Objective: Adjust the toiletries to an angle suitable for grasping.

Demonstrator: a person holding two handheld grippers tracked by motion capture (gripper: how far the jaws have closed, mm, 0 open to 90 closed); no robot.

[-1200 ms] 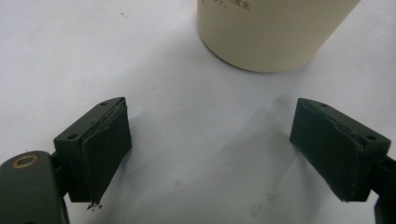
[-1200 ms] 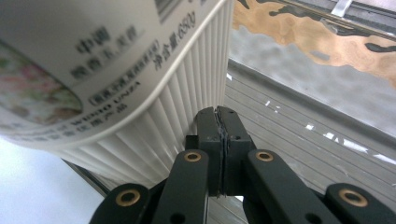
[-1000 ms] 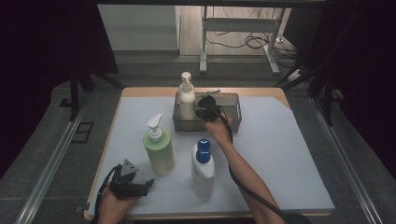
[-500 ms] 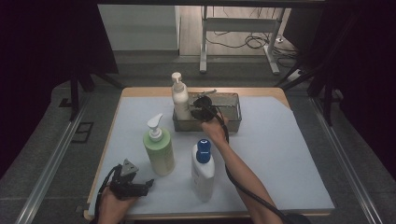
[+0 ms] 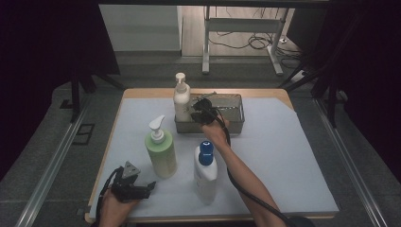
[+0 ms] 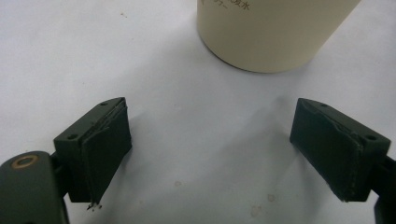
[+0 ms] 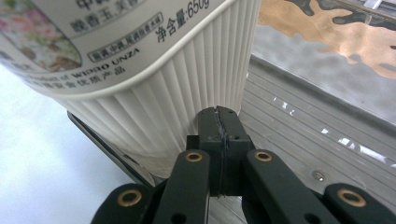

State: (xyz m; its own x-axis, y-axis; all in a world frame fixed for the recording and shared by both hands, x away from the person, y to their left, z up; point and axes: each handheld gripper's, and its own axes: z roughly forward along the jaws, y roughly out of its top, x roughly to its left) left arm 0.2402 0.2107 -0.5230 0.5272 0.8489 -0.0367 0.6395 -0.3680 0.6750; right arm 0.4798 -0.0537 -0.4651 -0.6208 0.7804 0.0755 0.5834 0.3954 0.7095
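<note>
Left gripper (image 5: 150, 186): jaws stand wide apart with nothing between them, low over the white table cover (image 5: 283, 156). Ahead of the jaws, slightly toward the right jaw and clear of both, stands the base of a cream bottle (image 6: 273, 32); the small print along its upper edge is cut off and cannot be read. In the high view a green pump bottle (image 5: 161, 149) and a white bottle with a blue cap (image 5: 205, 170) stand beyond this gripper.

Right gripper (image 5: 197, 113): jaws pressed together, empty. Their tips sit just beside the ribbed lower wall of the white pump bottle (image 5: 181, 100), which stands at the left end of the metal basket (image 5: 234, 124). Whether the tips touch it cannot be told. The bottle's label reads "净含量:650g" and "WIPRO UNZA".

Surface: white cover over a wooden tabletop. Room: dark curtains at both sides, a metal frame and cables on the floor beyond.
</note>
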